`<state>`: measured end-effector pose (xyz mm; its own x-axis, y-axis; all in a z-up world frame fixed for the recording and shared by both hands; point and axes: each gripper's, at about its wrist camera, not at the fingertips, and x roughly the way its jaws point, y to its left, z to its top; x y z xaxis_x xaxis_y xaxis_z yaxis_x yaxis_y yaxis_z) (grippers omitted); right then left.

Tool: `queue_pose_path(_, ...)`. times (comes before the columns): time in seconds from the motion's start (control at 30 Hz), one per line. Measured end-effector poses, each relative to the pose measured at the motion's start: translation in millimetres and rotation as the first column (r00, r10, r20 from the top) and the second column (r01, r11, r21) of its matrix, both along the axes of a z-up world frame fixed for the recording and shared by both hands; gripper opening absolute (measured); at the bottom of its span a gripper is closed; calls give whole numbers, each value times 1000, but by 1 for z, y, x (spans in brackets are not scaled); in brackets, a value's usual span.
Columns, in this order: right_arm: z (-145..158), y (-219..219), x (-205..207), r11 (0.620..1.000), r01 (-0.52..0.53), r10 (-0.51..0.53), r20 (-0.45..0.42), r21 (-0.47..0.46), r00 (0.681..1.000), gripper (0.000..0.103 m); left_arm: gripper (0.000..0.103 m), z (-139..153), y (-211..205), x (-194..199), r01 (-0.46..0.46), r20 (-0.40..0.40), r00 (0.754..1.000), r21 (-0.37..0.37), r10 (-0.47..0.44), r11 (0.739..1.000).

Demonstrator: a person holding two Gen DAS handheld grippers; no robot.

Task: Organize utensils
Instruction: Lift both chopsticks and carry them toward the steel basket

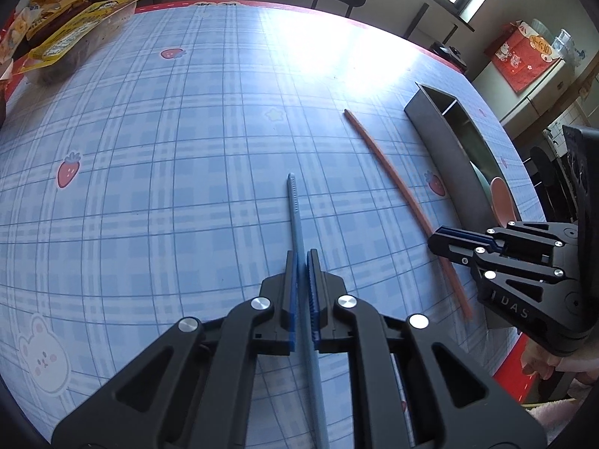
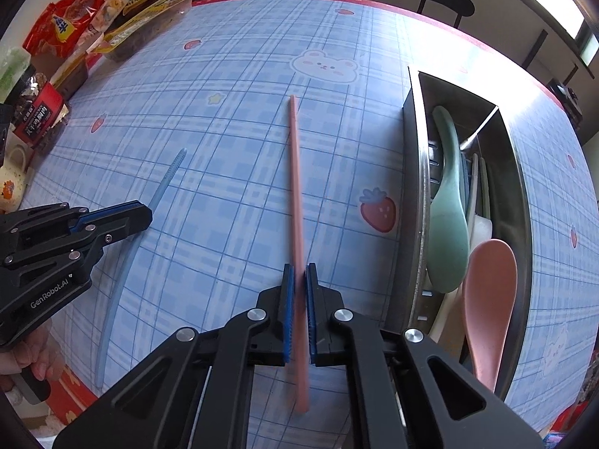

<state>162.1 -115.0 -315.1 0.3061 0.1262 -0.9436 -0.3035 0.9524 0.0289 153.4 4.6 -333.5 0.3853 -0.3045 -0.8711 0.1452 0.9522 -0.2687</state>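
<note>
Spoons [image 2: 449, 217] in holder [image 2: 415, 187] — right view only.

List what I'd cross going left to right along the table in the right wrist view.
Left gripper on the blue chopstick → pink chopstick in the right gripper → metal tray → green spoon → pink spoon.

Near end of the blue chopstick [image 1: 299, 220] cut off by the lower frame edge under the left gripper [image 1: 302, 262]. Lower stretch of the pink chopstick [image 2: 295, 187] smeared with blur past the right gripper [image 2: 299, 273]. Handles of the green spoon [image 2: 447, 202] and pink spoon [image 2: 486, 299] partly hidden inside the metal tray [image 2: 415, 172]. Snack packets [image 2: 63, 26] clipped at the table's corner, lettering too small to read.
</note>
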Motion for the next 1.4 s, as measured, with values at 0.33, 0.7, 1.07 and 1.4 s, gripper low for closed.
queue_pose_path(0.33,24,-32,-20,964,104,-101,-26,244,995,6,9,31,37,-16,-83,19,996,-118,86,990)
queue_pose_path(0.7,39,-54,-43,940,130,-130,-20,314,991,6,5,60,48,-48,-87,72,993,-131,97,988)
queue_pose_path(1.07,37,-50,-51,942,116,-115,-21,316,993,6,29,8,13,-54,-13,-83,996,-35,10,999)
queue_pose_path(1.4,33,-55,-56,939,133,-131,-30,317,991,6,10,0,-8,-59,29,-17,999,119,-27,992)
